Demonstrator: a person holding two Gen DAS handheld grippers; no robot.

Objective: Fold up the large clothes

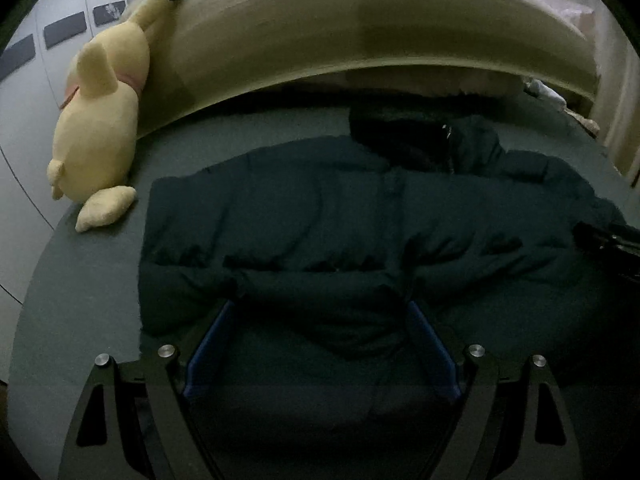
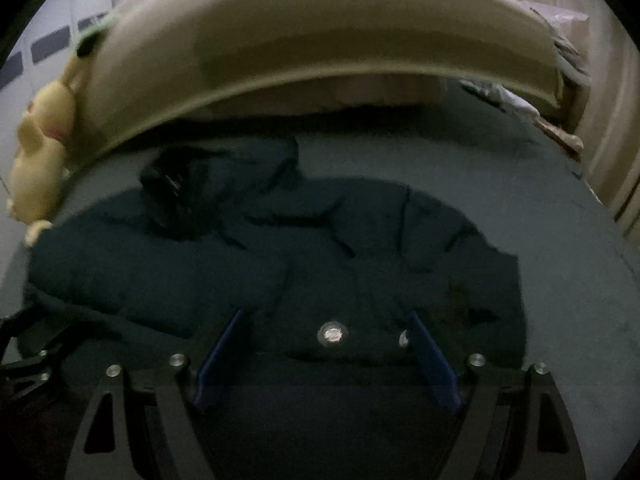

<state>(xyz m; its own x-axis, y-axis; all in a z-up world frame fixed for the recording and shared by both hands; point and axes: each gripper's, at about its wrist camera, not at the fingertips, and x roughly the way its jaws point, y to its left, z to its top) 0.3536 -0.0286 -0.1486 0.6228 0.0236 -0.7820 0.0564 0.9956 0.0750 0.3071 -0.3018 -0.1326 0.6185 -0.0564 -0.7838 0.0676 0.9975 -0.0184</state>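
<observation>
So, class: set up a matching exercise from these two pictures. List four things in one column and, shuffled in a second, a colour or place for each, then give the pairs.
Things:
1. jacket
2. plush toy
3. headboard
4. snap button

Descriptions:
A. silver, near the jacket's near edge
B. beige, curving along the far side of the bed
C. dark, spread flat on the bed
D. pale yellow, leaning on the headboard's left end

Pairs: 1-C, 2-D, 3-B, 4-A
</observation>
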